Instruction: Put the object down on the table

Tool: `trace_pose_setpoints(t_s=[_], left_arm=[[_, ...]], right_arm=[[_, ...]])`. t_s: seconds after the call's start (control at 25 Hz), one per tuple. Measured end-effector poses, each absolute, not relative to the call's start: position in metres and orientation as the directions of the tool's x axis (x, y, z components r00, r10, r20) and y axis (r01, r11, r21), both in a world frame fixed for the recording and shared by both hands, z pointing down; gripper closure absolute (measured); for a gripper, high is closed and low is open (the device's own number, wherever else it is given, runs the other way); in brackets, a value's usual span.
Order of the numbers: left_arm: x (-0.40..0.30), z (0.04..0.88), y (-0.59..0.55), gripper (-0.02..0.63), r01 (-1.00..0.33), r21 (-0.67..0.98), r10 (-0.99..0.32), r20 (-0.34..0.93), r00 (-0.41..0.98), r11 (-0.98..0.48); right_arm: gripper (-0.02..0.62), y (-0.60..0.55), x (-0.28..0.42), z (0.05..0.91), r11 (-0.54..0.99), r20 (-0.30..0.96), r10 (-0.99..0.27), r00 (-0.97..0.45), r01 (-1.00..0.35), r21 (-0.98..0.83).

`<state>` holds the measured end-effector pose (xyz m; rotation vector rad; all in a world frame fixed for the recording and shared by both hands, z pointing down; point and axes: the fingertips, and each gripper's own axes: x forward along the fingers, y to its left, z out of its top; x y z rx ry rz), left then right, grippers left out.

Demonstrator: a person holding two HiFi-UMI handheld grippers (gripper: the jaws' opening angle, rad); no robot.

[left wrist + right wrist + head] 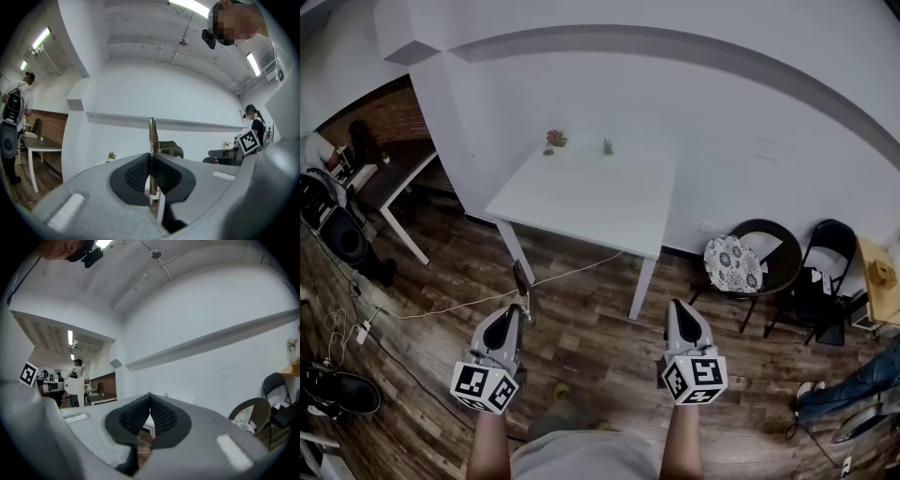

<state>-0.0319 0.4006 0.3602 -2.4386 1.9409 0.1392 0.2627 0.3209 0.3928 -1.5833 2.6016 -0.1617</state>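
Close to the body, left gripper (pixel 518 315): clenched on a thin metal blade (pixel 521 281), which stands upright above the wood floor (pixel 591 339).
Right gripper (pixel 678 306): closed, nothing between its jaws.
Bench (pixel 581 202): white, straight ahead, well apart from the blade.
Far edge of bench: a small flowerpot (pixel 555 141).

A white counter (pixel 581 202) is seen at the centre of the head view, standing on a wooden floor (pixel 591 352) against the white wall. At its far edge, toward upper centre, a pink-flowered plant (pixel 555 140) and a small green plant (pixel 607 147) are set apart from each other. A white cable (pixel 450 307) is laid across the floor at left.
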Motion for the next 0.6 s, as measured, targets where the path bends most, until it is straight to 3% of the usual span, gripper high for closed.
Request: trace_pose_setpoints(t_s=[0.6], left_arm=[[-0.092, 0.376, 0.300, 0.595, -0.975, 0.083, -0.977, -0.075, 0.201, -0.207]], right_arm=[[0.592, 0.218, 0.209, 0.399, 0.455, 0.001, -0.888, -0.459, -0.881, -0.132]])
